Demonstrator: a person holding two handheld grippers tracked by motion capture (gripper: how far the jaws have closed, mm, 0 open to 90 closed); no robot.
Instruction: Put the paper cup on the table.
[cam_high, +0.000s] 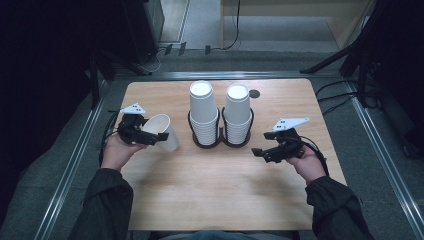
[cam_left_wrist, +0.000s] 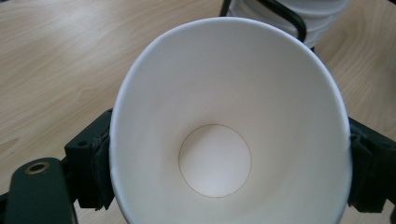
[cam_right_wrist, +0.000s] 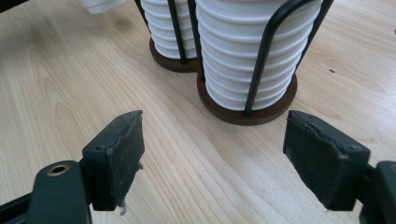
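My left gripper (cam_high: 155, 136) is shut on a white paper cup (cam_high: 162, 131), held tilted above the left part of the wooden table (cam_high: 220, 200). In the left gripper view the cup (cam_left_wrist: 224, 140) faces the camera mouth-first, squeezed slightly oval between both pads (cam_left_wrist: 100, 163). Two stacks of upside-down white cups (cam_high: 203, 112) (cam_high: 237, 112) stand in a black wire holder (cam_high: 220, 142) at the table's middle. My right gripper (cam_high: 261, 151) hovers to the right of the holder, open with nothing between its fingers. In the right gripper view (cam_right_wrist: 212, 154) the nearer stack (cam_right_wrist: 252, 51) stands just ahead of the jaws.
A small dark round mark (cam_high: 254, 93) lies near the table's far edge. Dark stands and cables (cam_high: 345, 95) surround the table on the floor. The front half of the table is bare wood.
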